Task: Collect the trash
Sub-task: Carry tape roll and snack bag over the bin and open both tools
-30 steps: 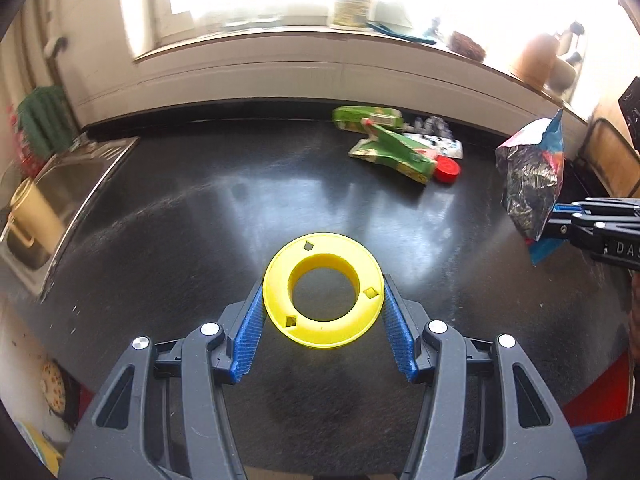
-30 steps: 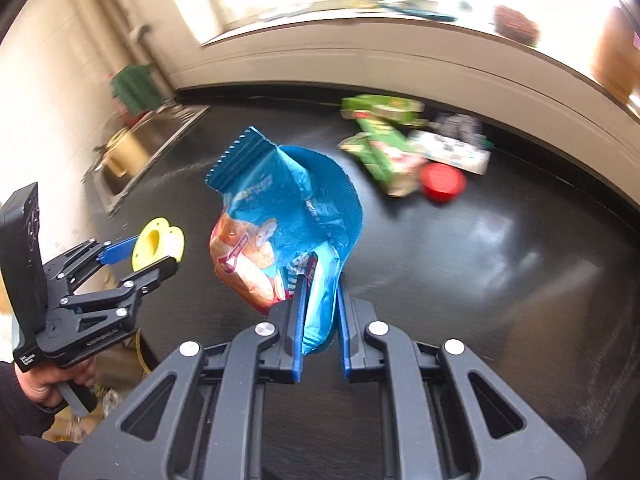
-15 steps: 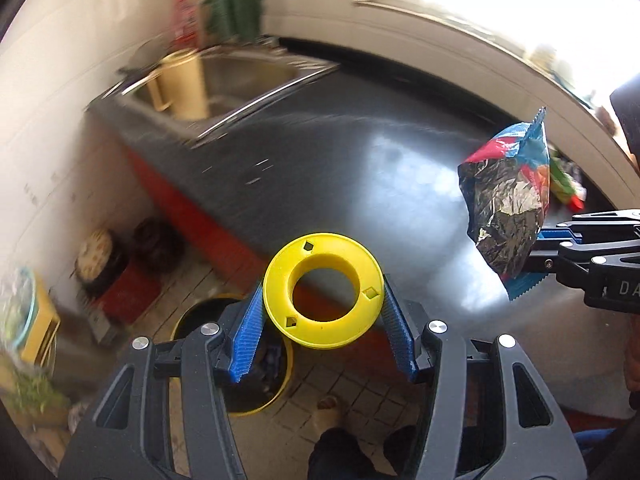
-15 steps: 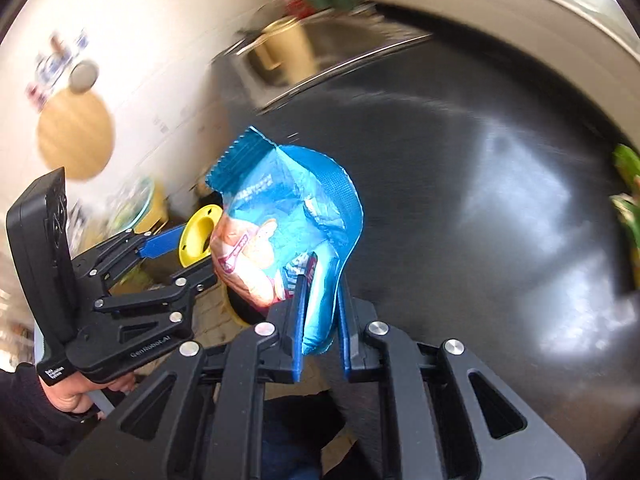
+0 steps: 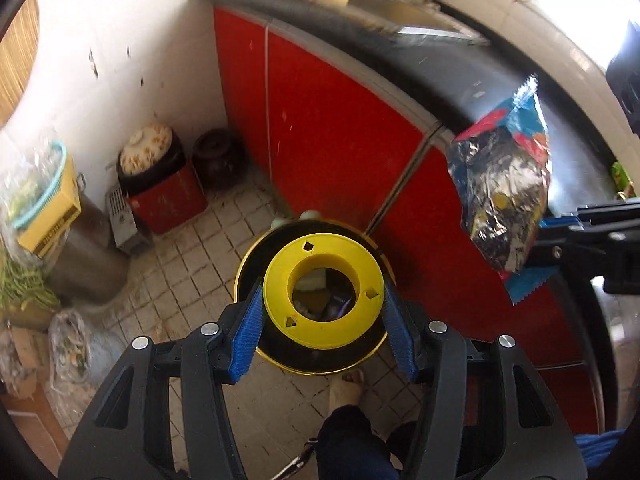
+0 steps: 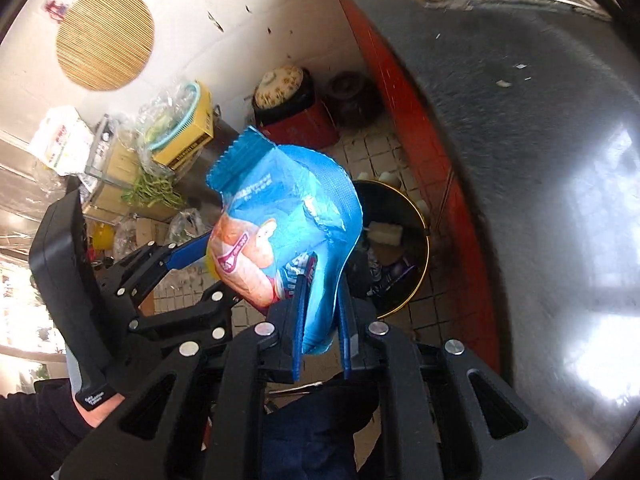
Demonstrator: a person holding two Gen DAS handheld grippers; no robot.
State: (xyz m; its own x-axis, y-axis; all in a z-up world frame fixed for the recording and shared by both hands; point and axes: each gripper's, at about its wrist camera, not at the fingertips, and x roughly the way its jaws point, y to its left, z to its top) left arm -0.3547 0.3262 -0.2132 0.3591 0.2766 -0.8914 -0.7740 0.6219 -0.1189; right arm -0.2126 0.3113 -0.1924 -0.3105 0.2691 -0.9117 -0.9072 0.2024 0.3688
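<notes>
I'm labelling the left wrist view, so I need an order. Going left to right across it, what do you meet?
Yellow box → red pot with patterned lid → dark jar → yellow ring in the left gripper, over the bin → snack bag → right gripper.

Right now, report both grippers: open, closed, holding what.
Left gripper: closed on the yellow ring, above the trash bin.
Right gripper: shut on the blue snack bag.

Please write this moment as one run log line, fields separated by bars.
left gripper: shut on yellow plastic ring above black gold-rimmed bin | right gripper: shut on blue snack bag
</notes>
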